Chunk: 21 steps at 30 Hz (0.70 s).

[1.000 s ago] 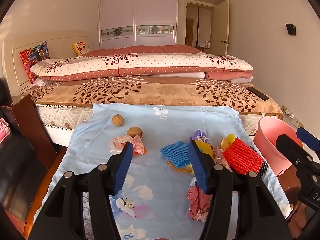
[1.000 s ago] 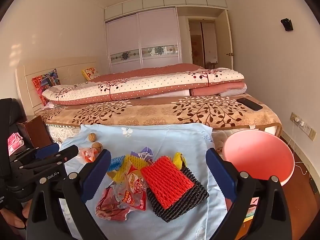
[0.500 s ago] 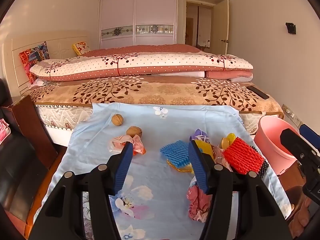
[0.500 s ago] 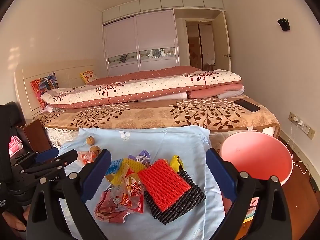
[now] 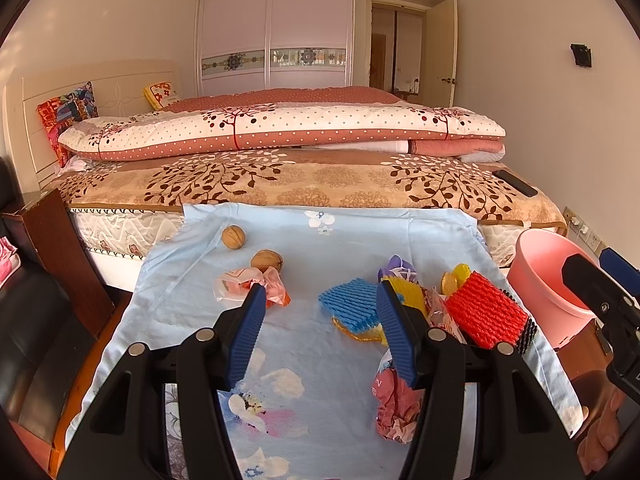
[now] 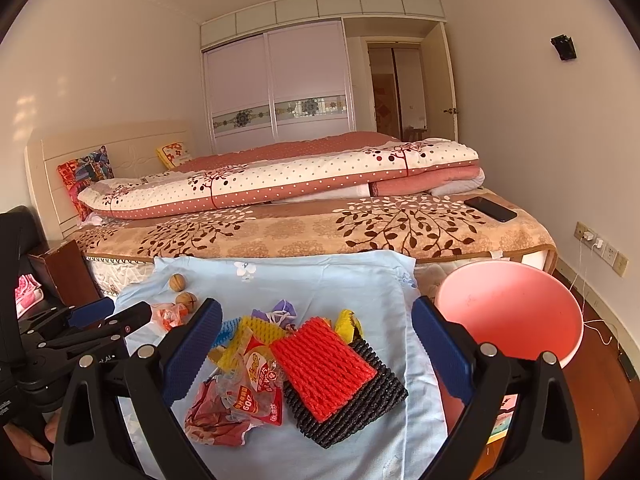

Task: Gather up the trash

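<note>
Red foam netting (image 6: 322, 364) heads the trash pile beside the pink bin (image 6: 516, 316); my right gripper (image 6: 316, 340) and left gripper (image 5: 320, 316) gape wide, empty; slippery wrappers (image 6: 240, 400) might squirt free.

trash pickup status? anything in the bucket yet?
Nothing looks done: the pink bucket shows no trash inside. In hand: nothing; left gripper and right gripper are both open above the blue cloth. Left: red foam net, black foam net, snack wrappers, blue net.
</note>
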### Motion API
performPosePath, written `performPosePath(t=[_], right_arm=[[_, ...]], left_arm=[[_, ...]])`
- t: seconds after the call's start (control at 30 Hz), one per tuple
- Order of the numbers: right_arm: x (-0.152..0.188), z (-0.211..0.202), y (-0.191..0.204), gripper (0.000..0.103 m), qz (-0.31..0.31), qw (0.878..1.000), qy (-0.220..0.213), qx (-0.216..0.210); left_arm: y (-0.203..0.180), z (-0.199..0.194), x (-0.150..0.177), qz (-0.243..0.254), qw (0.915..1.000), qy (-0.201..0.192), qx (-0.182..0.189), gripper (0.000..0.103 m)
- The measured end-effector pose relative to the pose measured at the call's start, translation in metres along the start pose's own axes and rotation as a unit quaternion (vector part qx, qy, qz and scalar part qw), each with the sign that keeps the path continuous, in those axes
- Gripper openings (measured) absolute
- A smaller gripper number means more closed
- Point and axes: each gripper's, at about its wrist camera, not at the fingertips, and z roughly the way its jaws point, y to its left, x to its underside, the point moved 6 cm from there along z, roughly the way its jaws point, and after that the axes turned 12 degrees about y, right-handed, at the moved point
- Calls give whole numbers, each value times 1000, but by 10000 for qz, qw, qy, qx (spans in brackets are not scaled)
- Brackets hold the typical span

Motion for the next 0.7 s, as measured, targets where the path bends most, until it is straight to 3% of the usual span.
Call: performPosePath(t=[0.7], right_arm=[[3, 4, -4, 94, 84, 10000, 30, -38]], left_arm=[[-2, 3, 5, -3, 10000, 56, 61, 58]])
